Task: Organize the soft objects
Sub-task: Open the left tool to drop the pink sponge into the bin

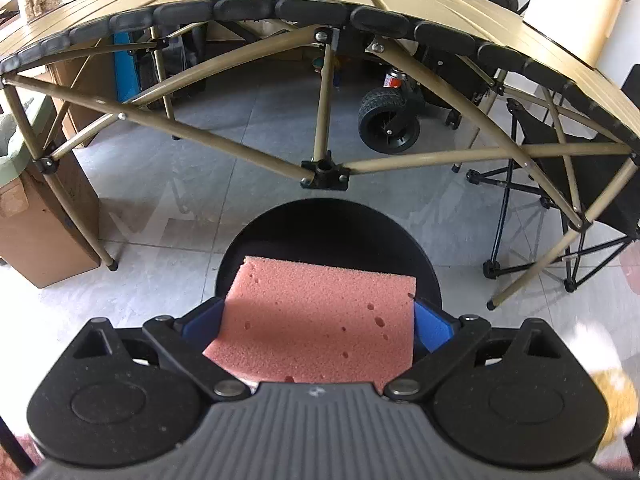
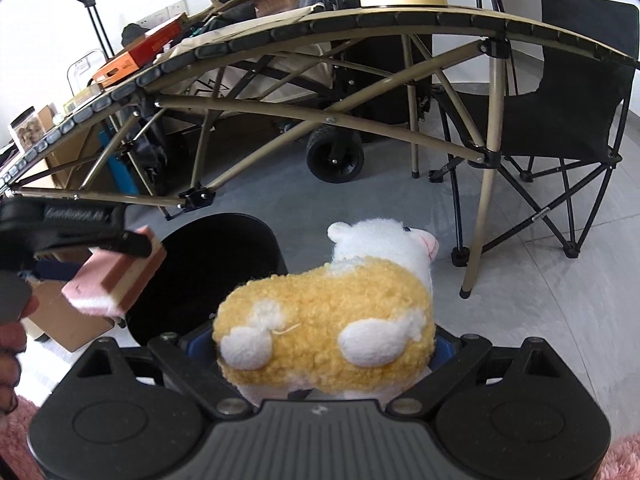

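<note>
A: What does the left gripper point(image 1: 318, 320) look like from its own wrist camera?

B: Matte black plastic, speckled with dust. Two rounded housings flank a grey ribbed centre plate, each with a shallow circular disc moulded in. Black link bars run from silver round pivot pins out to the fingers, which carry blue pads point(image 1: 434, 326). Triangular cut-outs sit at the outer shoulders.

A: And the right gripper point(image 2: 324, 346)?

B: The same build: black housings, grey ribbed plate with a small mark at its top edge, silver pins, blue pads mostly hidden.

A: Anything of the person?

B: Fingertips of a hand point(image 2: 10, 364) at the left edge of the right wrist view; no sleeve shows.
</note>
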